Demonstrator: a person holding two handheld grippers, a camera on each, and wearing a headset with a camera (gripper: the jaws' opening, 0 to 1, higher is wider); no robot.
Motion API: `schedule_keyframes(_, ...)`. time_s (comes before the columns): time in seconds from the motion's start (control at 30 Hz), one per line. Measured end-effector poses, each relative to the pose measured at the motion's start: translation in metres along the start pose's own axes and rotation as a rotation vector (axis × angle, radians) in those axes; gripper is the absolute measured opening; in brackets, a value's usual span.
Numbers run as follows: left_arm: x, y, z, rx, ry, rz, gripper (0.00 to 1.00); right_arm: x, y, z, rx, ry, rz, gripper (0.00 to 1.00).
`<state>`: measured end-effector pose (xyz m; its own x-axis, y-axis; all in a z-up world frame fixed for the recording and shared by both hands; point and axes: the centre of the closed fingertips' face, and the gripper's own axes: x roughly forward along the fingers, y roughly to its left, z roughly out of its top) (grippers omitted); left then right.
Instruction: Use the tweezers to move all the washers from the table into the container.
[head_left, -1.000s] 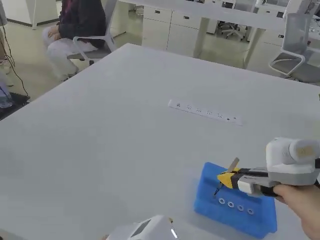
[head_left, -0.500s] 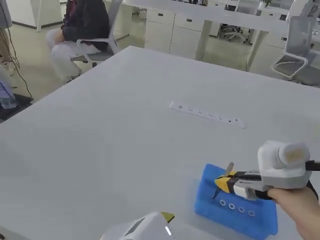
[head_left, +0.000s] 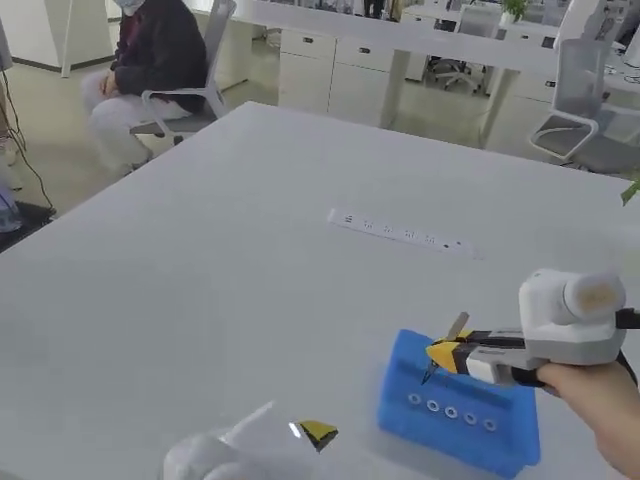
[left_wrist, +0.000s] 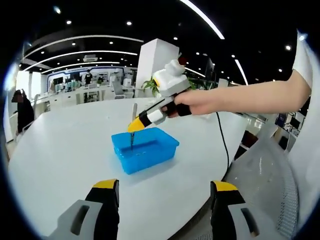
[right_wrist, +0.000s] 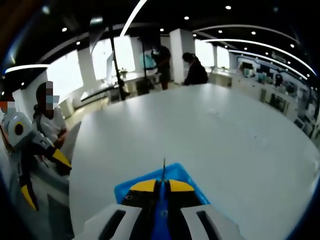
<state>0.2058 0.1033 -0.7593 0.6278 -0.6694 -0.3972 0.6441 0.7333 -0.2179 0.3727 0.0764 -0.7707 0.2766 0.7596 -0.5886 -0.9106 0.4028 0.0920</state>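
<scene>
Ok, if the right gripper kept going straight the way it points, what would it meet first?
Probably the container: the right gripper, shut on the tweezers, points slightly down across it toward its far wall. If it clears that, the table. Depth is unclear.

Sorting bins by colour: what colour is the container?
Blue container, clearest in the head view.

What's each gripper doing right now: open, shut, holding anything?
Left gripper: open, holding nothing.
Right gripper: shut on the thin metal tweezers, tip over the blue plastic container.
</scene>
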Motion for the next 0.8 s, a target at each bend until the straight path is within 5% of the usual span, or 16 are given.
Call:
schedule_keyframes(0.17, -0.010, 0.006, 0.009, -0.007, 0.007, -0.036, 0.68, -0.026, 0.012, 0.000, -0.035, 0.006, 0.044, 0.04)
schedule_keyframes(0.37, -0.012, -0.004, 0.028, 0.097, 0.064, -0.133, 0.55, -0.057, 0.045, -0.012, -0.080, 0.049, 0.146, 0.04)
schedule_keyframes(0.53, -0.003, -0.024, 0.049, 0.189, 0.093, -0.243, 0.36, -0.076, 0.074, -0.032, -0.153, 0.135, 0.231, 0.04)
schedule_keyframes(0.8, 0.023, -0.058, 0.077, 0.269, 0.117, -0.419, 0.25, -0.092, 0.113, -0.067, -0.257, 0.252, 0.307, 0.04)
